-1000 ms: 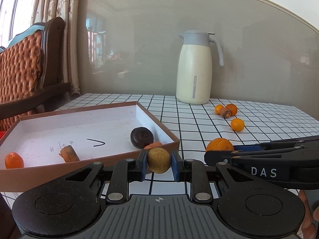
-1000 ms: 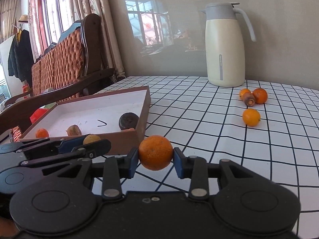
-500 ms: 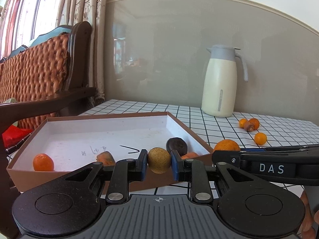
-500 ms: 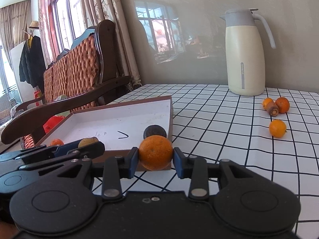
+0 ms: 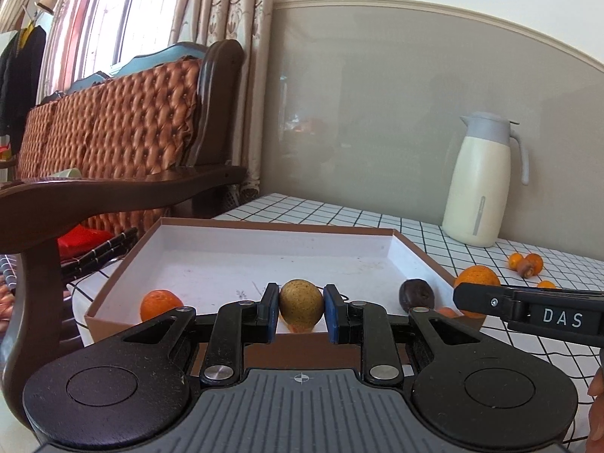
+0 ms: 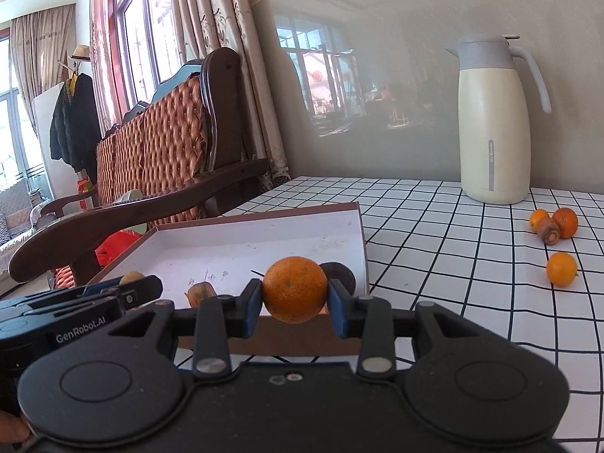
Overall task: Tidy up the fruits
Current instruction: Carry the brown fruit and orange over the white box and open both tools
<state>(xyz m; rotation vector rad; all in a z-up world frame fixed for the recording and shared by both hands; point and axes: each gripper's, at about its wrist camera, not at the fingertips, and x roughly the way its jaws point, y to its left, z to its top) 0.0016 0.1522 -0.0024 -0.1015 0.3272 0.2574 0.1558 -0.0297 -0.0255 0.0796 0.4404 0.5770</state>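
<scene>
Fruits fill both tongs: left gripper (image 5: 301, 311) pinches a yellow-brown fruit (image 5: 301, 303), right gripper (image 6: 295, 299) pinches an orange (image 6: 295, 288), lower centre, before the box (image 5: 113, 296)

A white tablecloth (image 6: 434, 234) crossed by a thin black grid. On it sits a shallow box (image 5: 241, 226), brown outside and white inside. A black left gripper (image 5: 301, 304) with blue pads (image 5: 331, 311) clasps a speckled yellow-brown fruit (image 5: 301, 303); a black right gripper (image 6: 295, 290), also blue-padded, clasps a bright orange (image 6: 295, 289). Inside the box lie a dark purple-brown fruit (image 5: 416, 295) and a small orange one (image 5: 160, 304). A cream jug (image 6: 492, 128) has a grey lid. Behind stands a dark-wood sofa (image 5: 113, 128) with quilted orange-brown upholstery.
</scene>
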